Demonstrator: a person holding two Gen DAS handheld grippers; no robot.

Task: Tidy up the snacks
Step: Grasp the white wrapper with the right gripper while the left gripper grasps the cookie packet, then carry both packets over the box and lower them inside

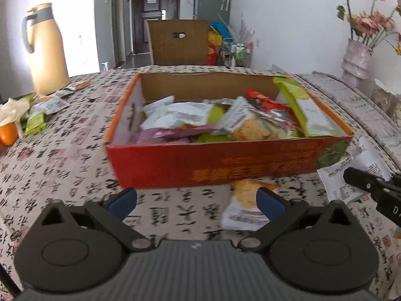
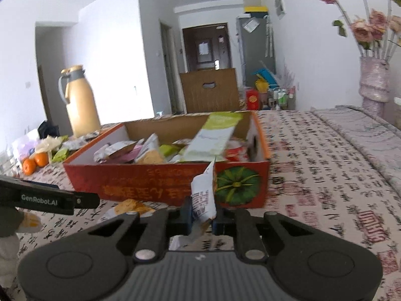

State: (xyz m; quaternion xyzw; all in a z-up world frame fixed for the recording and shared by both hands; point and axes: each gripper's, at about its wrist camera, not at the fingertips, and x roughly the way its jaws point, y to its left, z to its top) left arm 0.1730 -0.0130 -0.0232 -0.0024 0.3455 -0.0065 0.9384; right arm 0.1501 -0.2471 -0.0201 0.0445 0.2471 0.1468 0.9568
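A red cardboard box (image 1: 225,165) (image 2: 150,183) stands open on the patterned tablecloth, with several snack packets (image 1: 200,123) piled inside and a long green and white pack (image 2: 213,135) leaning on its wall. My right gripper (image 2: 202,215) is shut on a white snack packet (image 2: 204,193), held upright just in front of the box's near wall. My left gripper (image 1: 196,200) is open above the cloth before the box. A white and orange packet (image 1: 244,208) lies on the cloth by its right finger, untouched. The right gripper's finger (image 1: 363,181) and its packet (image 1: 351,173) show at the left wrist view's right edge.
A yellow thermos jug (image 1: 47,50) (image 2: 80,100) stands at the back left, with loose snack packets (image 1: 37,115) and oranges (image 2: 35,163) near it. A pink vase of flowers (image 1: 358,60) (image 2: 373,82) is at the back right. A wooden chair back (image 1: 179,42) rises behind the table.
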